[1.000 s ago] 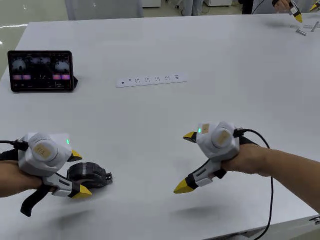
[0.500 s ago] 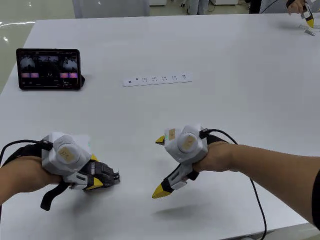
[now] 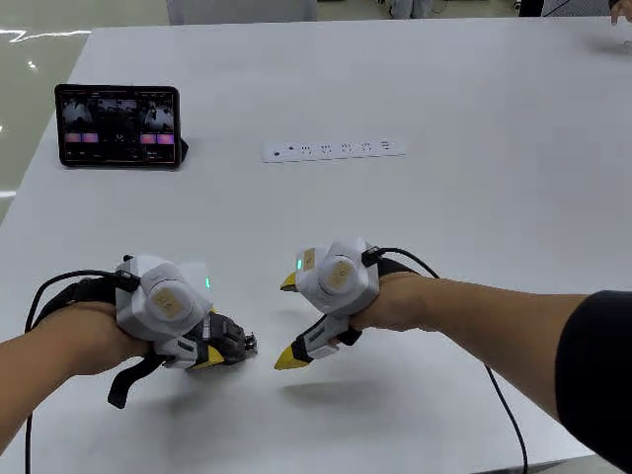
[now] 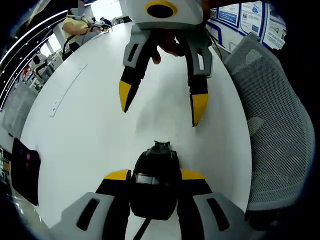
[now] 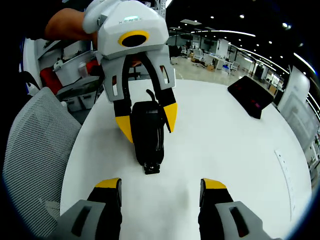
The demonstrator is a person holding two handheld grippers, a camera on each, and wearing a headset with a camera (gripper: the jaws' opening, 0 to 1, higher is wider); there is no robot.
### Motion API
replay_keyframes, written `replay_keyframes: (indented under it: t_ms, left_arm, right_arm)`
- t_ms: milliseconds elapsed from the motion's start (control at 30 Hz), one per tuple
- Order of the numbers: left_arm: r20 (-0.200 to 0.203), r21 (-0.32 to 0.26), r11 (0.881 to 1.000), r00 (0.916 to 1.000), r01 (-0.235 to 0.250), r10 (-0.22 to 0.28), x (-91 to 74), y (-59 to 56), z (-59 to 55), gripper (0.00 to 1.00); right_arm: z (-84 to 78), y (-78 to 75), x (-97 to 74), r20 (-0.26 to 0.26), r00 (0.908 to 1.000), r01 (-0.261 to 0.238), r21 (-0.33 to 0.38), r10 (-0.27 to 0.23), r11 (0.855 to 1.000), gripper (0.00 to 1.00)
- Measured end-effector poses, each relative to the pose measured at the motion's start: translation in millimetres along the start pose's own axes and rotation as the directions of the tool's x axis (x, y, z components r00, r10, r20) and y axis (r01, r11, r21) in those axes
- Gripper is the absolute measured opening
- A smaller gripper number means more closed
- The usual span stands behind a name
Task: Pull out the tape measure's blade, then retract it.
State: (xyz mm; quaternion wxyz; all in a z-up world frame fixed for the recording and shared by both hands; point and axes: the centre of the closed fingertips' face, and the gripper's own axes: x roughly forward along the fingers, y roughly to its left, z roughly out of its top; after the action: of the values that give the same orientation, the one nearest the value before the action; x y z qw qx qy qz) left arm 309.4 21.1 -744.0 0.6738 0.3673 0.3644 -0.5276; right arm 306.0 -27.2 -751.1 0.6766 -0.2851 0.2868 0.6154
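White table (image 3: 474,118) carries everything here. The black tape measure (image 3: 229,343) is close to the table's near edge, a little toward the left side. The left gripper (image 3: 212,352) has its yellow tips pressed on both sides of the tape measure and holds it tight. In the left gripper view the tape measure (image 4: 155,182) sits right between the two jaws, with its front end poking out past the tips. The blade is all inside the case, and only the little end hook (image 5: 151,168) shows at the front. The right gripper (image 3: 288,321) is just beside the tape measure, with its jaws spread wide and nothing between them. Its tips point at the front of the tape measure but are a bit apart from it. In the right gripper view the two wide jaws sit to either side of the hook, short of it. A dark tablet (image 3: 118,125) stands near the table's far left corner, with its screen lit. A white power strip (image 3: 334,149) lies flat near the middle of the table. A grey mesh chair (image 4: 272,125) stands by the table's near edge.
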Motion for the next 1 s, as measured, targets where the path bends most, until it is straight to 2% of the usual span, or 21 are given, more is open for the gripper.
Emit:
replay_keyframes:
  t_ms: [200,267,333,433,500,667,700,767,900,967,1000]
  left_arm:
    - [-0.003,0.009,1.0,0.9999,0.017,-0.017,1.3,-1.8,-0.2,0.31]
    - [-0.004,0.01,1.0,0.9998,0.018,-0.018,1.8,-1.7,-0.4,0.31]
    - [-0.002,0.011,1.0,0.9998,0.018,-0.018,1.8,-2.0,-0.5,0.31]
    - [0.004,0.013,1.0,0.9999,0.016,-0.016,1.7,-2.0,-0.3,0.31]
    - [0.002,0.014,1.0,0.9999,0.015,-0.015,1.6,-1.7,-0.3,0.31]
    - [0.001,0.021,1.0,0.9999,0.014,-0.015,1.1,-2.3,-0.6,0.31]
    - [0.0,0.021,1.0,0.9999,0.014,-0.014,1.1,-2.2,-0.5,0.31]
    - [-0.001,0.023,1.0,0.9999,0.016,-0.016,1.3,-1.9,-0.7,0.31]
    - [0.004,0.026,1.0,0.9998,0.018,-0.018,1.3,-2.5,-0.4,0.31]
    - [0.005,0.029,0.999,0.9999,0.013,-0.013,1.2,-3.1,-0.2,0.31]
    - [0.006,0.031,0.999,0.9999,0.01,-0.01,1.2,-3.1,-0.1,0.31]
  right_arm:
    - [5.7,10.0,18.5,-0.016,0.9993,-0.033,-0.051,0.032,0.998,0.38]
    - [5.5,11.0,23.5,-0.018,0.9992,-0.038,-0.06,0.037,0.997,0.34]
    - [0.8,13.0,28.5,-0.047,0.9979,-0.048,-0.079,0.045,0.996,0.31]
    - [1.7,14.5,32.8,-0.04,0.998,-0.051,-0.091,0.048,0.995,0.23]
    - [3.7,13.2,36.5,-0.039,0.9981,-0.052,-0.099,0.048,0.994,0.13]
    - [3.0,11.3,39.9,-0.049,0.9963,-0.075,-0.117,0.07,0.99,0.12]
    - [3.3,11.7,38.6,-0.05,0.9956,-0.084,-0.095,0.08,0.992,0.12]
    - [3.6,12.2,38.5,-0.053,0.9953,-0.086,-0.1,0.081,0.991,0.12]
    - [3.0,12.7,39.6,-0.079,0.9933,-0.092,-0.098,0.084,0.991,0.12]
    - [3.2,12.5,39.7,-0.105,0.9914,-0.086,-0.072,0.078,0.994,0.12]
    - [3.0,13.1,39.2,-0.111,0.9909,-0.087,-0.103,0.076,0.991,0.12]
